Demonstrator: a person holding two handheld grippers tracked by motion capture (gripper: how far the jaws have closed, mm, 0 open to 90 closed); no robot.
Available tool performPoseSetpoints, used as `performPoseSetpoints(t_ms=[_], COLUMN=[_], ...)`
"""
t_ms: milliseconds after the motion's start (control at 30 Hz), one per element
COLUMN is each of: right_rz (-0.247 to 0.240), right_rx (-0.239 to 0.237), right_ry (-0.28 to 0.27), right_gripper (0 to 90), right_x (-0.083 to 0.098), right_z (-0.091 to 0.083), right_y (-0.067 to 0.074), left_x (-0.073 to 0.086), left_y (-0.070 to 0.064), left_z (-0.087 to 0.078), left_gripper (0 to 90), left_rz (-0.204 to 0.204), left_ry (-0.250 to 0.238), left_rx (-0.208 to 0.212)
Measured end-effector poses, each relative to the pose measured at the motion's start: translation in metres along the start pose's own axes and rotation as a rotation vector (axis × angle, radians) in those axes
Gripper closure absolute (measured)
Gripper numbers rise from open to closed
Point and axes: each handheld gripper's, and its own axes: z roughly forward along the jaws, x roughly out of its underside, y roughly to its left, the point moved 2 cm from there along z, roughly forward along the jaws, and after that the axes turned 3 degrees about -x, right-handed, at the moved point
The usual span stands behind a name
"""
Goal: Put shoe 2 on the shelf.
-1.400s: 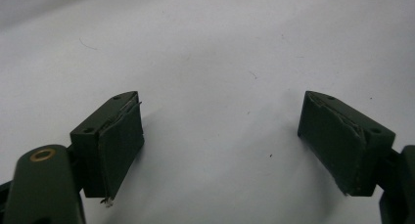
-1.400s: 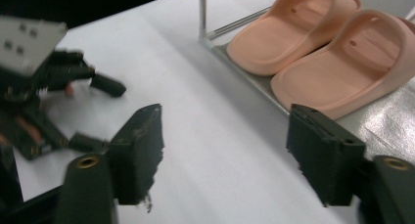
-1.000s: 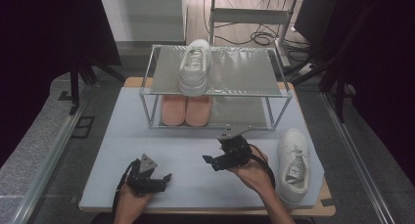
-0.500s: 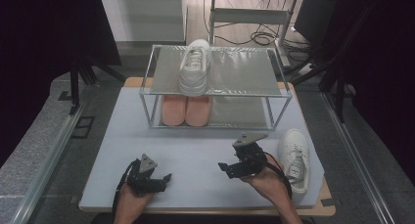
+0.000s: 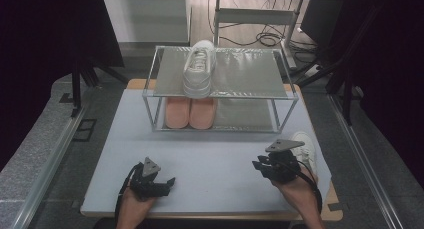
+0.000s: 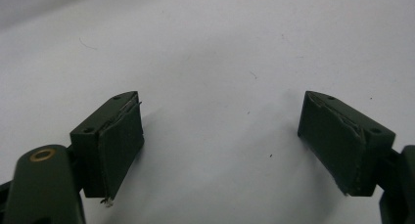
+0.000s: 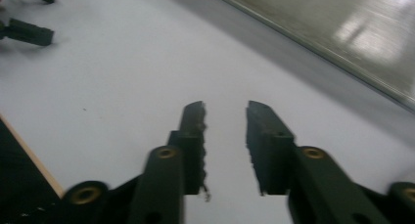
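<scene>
My left gripper (image 5: 167, 185) rests on the white table mat (image 5: 215, 159) near the front left edge. In the left gripper view its jaws (image 6: 220, 131) stand wide open over bare mat. My right gripper (image 5: 257, 167) is at the front right, right beside a white shoe (image 5: 306, 148) that lies on the mat and is partly hidden by it. Its jaws (image 7: 225, 109) have just been closing. A narrow gap is left between them with nothing in it. They point left across the mat.
A metal two-shelf rack (image 5: 282, 116) stands at the back of the table. Another white shoe (image 5: 199, 69) sits on its top shelf, and a pair of pink shoes (image 5: 190, 113) on its lower shelf. The right half of both shelves is bare.
My right gripper has moved to the right, up against the white shoe on the mat, and its jaws have narrowed. The left gripper has stayed in place.
</scene>
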Motion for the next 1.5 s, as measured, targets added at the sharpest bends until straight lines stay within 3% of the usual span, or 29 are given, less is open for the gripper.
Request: performPoseSetpoints(t_ms=[100, 333, 800, 1033, 1300, 1500], right_rz=[0.019, 0.073, 0.224, 0.279, 0.344, 0.361], right_rx=[0.044, 0.137, 0.297, 0.347, 0.366, 0.353], right_ry=[-0.004, -0.01, -0.048, -0.023, 0.021, 0.029], right_gripper=[81.8, 89.6, 89.9, 89.9, 89.8, 90.0], right_x=[0.006, 0.018, 0.044, 0.062, 0.087, 0.094], right_z=[-0.009, -0.031, -0.063, -0.062, -0.048, -0.043], right_y=[-0.009, -0.034, -0.091, -0.113, -0.134, -0.136], left_x=[0.0, 0.0, 0.0, 0.0, 0.0, 0.0], left_y=[0.0, 0.0, 0.0, 0.0, 0.0, 0.0], left_z=[0.0, 0.0, 0.0, 0.0, 0.0, 0.0], left_gripper=[16.7, 16.7, 16.7, 16.7, 16.7, 16.7], left_rz=[0.0, -0.003, -0.003, -0.003, -0.003, -0.003], left_ry=[0.001, -0.003, -0.002, -0.002, -0.003, -0.002], left_rx=[0.0, 0.0, 0.0, 0.0, -0.001, 0.0])
